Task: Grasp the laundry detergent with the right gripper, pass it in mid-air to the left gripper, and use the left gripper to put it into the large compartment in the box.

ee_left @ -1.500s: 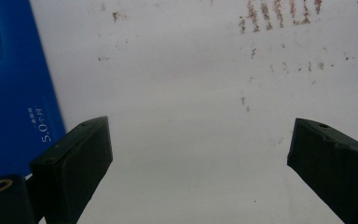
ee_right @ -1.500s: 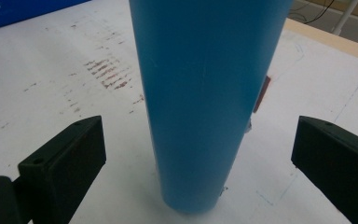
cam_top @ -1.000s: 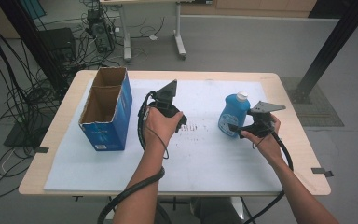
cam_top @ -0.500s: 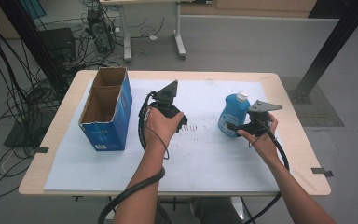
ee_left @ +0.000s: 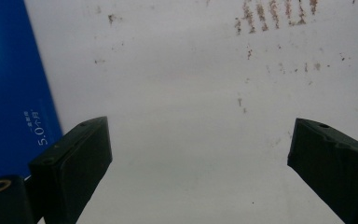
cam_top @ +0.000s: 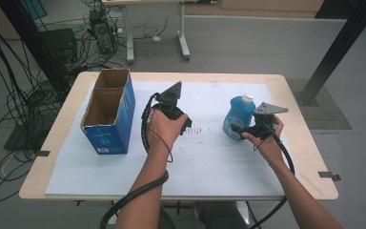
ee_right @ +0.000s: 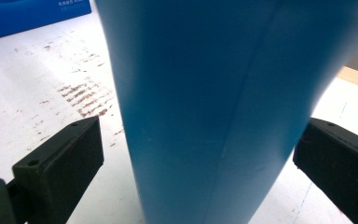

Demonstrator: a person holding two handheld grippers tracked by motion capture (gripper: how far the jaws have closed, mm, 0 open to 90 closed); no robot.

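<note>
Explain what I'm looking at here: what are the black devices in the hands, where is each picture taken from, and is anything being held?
A person stands at a table covered by a white sheet, holding a hand-operated gripper in each hand. The high view looks down from above; the other two pictures come from cameras riding on the grippers, looking along their black fingers.

The left gripper is open over bare, speckled sheet, gripping nothing. A blue cardboard box, open at the top, stands to its left.

The right gripper has its fingers spread on either side of an upright blue bottle with a white cap. A gap shows beside the left finger, so the bottle is framed, not clamped.
</note>
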